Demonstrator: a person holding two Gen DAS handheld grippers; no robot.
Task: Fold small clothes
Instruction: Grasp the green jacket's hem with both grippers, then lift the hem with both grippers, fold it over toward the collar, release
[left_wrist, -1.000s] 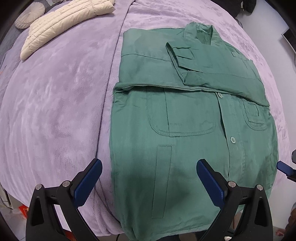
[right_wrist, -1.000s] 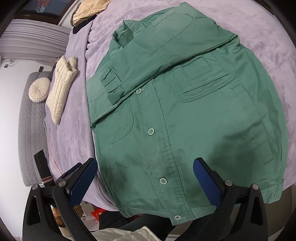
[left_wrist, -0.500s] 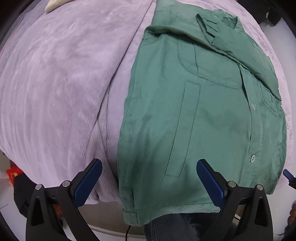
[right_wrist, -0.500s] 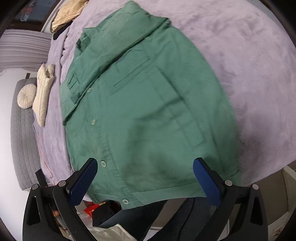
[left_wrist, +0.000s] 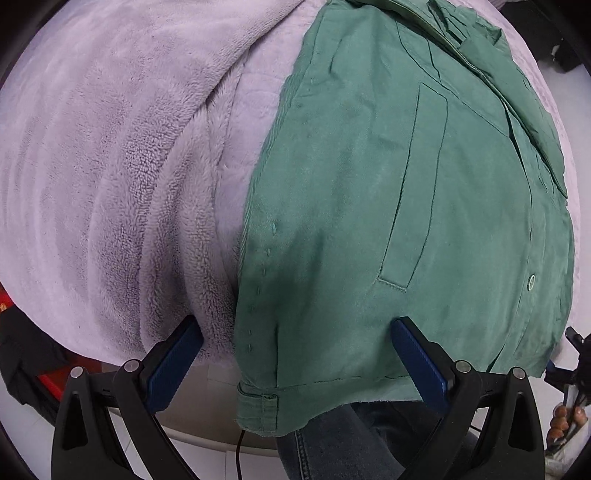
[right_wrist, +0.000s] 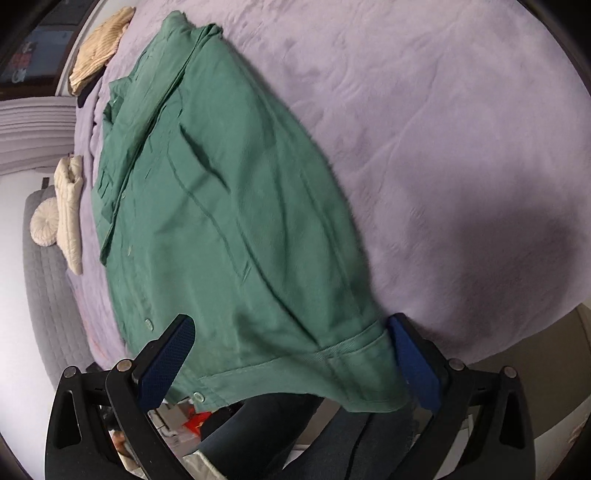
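Through the left wrist camera we have the left gripper (left_wrist: 295, 354) spread wide and holding nothing, its fingers straddling the near-left corner of the green shirt (left_wrist: 406, 206), which lies flat on the lilac blanket (left_wrist: 110, 166) with its hem draped over the near edge. To do this step well, we judge the pinch should land on that cuffed corner, catching every layer at the hem, so the lift carries the bottom up evenly toward the collar. One button shows here along the placket, one long welt pocket, and at the far right one hand with part of the other tool. Now the right wrist camera: the right gripper (right_wrist: 291, 354) is wide open too, empty, bracketing the shirt's near-right corner at the hem; the picture is smeared, so whether a pad already touches cloth we cannot quite tell. We would close both sides at matching height. Count here: one shirt, two clear buttons, two cream garments (right_wrist: 70, 206), one round cushion (right_wrist: 44, 225).
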